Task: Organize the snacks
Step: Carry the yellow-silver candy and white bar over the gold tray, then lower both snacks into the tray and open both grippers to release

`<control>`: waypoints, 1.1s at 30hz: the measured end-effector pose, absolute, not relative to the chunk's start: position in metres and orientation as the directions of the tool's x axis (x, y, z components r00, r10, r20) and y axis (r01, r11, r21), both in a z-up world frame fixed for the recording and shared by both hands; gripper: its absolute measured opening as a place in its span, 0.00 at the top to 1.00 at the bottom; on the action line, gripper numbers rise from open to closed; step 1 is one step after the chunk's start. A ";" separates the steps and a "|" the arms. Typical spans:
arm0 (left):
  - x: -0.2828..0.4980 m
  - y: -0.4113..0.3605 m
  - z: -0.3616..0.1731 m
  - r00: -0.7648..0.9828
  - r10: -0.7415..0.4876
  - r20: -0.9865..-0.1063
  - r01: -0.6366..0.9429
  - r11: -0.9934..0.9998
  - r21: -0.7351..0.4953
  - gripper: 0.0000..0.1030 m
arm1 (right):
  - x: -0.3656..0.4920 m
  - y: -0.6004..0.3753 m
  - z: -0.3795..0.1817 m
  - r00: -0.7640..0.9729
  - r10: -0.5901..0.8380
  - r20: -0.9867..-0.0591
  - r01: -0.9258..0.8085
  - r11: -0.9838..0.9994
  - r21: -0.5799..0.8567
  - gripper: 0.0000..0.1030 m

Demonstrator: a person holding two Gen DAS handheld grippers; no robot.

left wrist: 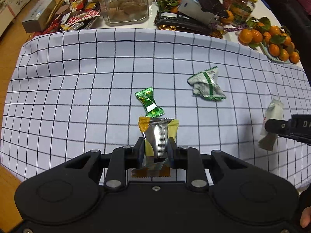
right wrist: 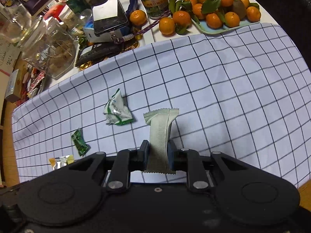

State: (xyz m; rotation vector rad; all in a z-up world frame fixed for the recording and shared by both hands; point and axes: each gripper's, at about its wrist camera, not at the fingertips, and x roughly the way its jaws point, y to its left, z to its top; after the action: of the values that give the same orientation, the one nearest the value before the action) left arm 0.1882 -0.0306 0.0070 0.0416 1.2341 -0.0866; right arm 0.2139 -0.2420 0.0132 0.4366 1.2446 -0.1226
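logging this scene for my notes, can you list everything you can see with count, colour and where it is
silver and yellow snack packet: 1, held in left gripper
pale grey snack packet: 1, held in right gripper
green candy: 1, shiny green, on cloth centre
crumpled white and green wrapper: 1, on cloth, right of the candy
checked cloth: 1, white with dark grid, over the table
glass jar of biscuits: 1, clear, behind cloth
mandarins: many, orange with leaves, on a pale tray far right
loose snack wrappers: a pile, mostly red, far left
left gripper: black, shut on packet
right gripper: black, shut on packet
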 end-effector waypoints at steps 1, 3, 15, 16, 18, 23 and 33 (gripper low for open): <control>0.179 -0.032 0.009 0.335 -0.042 -0.941 0.095 0.995 -0.011 0.69 | 0.207 -0.242 0.014 0.333 0.157 -0.930 0.325 0.907 0.270 0.79; 0.160 -0.033 0.010 0.345 -0.049 -0.937 0.103 0.995 -0.015 0.69 | 0.194 -0.239 0.017 0.345 0.169 -0.923 0.308 0.909 0.281 0.79; 0.074 -0.025 0.005 0.362 -0.107 -0.926 0.103 0.992 -0.075 0.69 | 0.087 -0.217 0.033 0.461 0.193 -0.866 0.228 0.918 0.326 0.79; 0.068 -0.024 0.002 0.364 -0.107 -0.925 0.106 0.992 -0.073 0.69 | 0.078 -0.216 0.032 0.466 0.197 -0.862 0.230 0.914 0.334 0.79; 0.056 -0.021 -0.001 0.370 -0.117 -0.922 0.109 0.991 -0.083 0.69 | 0.063 -0.214 0.028 0.466 0.204 -0.861 0.241 0.907 0.346 0.79; 0.034 -0.012 -0.006 0.373 -0.171 -0.912 0.123 0.983 -0.134 0.69 | 0.030 -0.212 0.012 0.430 0.223 -0.875 0.279 0.889 0.363 0.79; 0.018 -0.004 0.003 0.453 -0.266 -0.851 0.162 0.963 -0.215 0.66 | -0.006 -0.207 0.009 0.437 0.217 -0.873 0.265 0.896 0.356 0.79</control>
State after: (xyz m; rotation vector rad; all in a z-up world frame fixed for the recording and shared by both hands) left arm 0.0185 -0.0038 0.0032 -0.1082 1.0689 -0.2648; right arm -0.0058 -0.2070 0.0089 0.4852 1.1303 -0.0312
